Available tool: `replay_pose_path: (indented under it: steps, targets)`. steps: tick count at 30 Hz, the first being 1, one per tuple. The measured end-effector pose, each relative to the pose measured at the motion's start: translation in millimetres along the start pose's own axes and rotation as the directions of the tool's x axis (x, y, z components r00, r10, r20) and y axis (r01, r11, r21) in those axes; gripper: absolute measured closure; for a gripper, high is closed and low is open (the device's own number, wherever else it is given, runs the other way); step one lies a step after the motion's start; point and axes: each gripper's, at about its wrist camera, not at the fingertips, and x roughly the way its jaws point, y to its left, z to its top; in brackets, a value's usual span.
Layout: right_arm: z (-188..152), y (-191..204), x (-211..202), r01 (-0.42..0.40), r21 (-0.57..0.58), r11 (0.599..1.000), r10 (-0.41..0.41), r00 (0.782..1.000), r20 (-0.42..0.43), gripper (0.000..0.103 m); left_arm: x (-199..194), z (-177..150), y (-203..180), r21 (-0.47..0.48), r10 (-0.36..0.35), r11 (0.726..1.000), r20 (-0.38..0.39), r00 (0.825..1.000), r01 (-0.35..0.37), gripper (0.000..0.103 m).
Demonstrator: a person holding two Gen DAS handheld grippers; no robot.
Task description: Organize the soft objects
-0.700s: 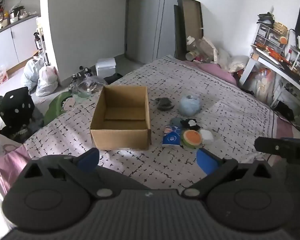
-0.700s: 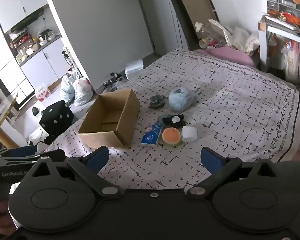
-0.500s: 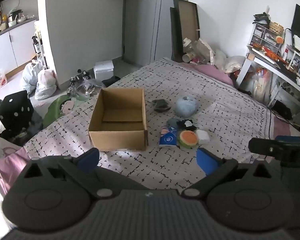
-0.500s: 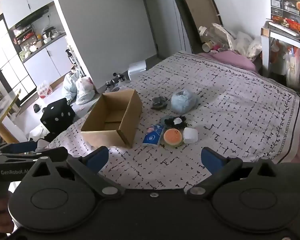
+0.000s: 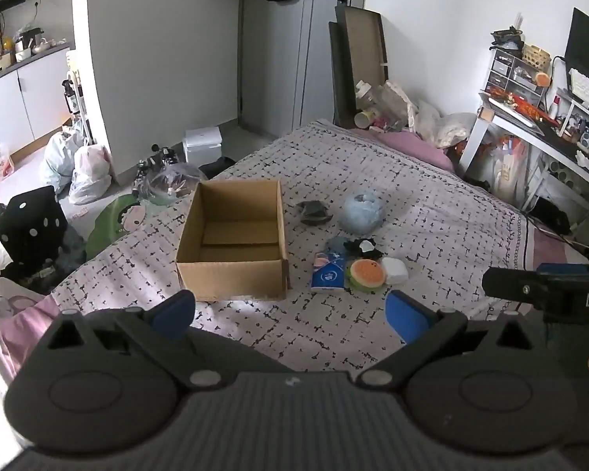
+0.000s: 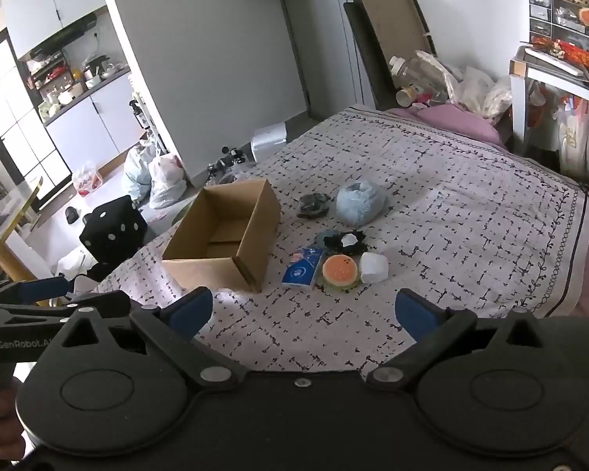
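An open brown cardboard box (image 5: 231, 239) is seen standing on a bed covered by a white quilt with a black broken-line pattern (image 5: 432, 212); nothing can be made out inside the box. To the right of the box, a cluster of soft objects is laid out on the quilt. A blue and white tissue packet (image 5: 328, 271) lies near the box's right wall. Just beside it, a round orange burger-shaped squishy toy (image 5: 367, 272) is placed, and a white squarish soft block (image 5: 394, 270) is set against that toy's right side. Behind these three, a small dark crumpled cloth with a white patch (image 5: 363, 245) is seen, possibly resting on a grey-blue item, though this cannot be told clearly. Further back, a pale blue rounded plush bundle (image 5: 363, 212) is found, with a dark grey crumpled piece of fabric (image 5: 313, 212) to its left.

The left gripper (image 5: 290, 310) is held above the near edge of the bed, well apart from the objects; its blue-padded fingers (image 5: 174, 312) are spread wide and nothing is gripped. The right gripper (image 6: 300, 314) is likewise held back from the cluster, its blue-padded fingers (image 6: 414, 314) spread wide with nothing between them.
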Motion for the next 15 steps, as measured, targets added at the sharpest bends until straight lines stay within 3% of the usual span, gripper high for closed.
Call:
replay_pose_path:
  steps: [15]
  targets:
    - [1.1, 0.0, -2.7, -0.006, -0.01, 1.0, 0.006, 1.0, 0.01, 0.0, -5.1, 3.3, 1.4, 0.001, -0.013, 1.0, -0.001, 1.0, 0.013, 0.0]
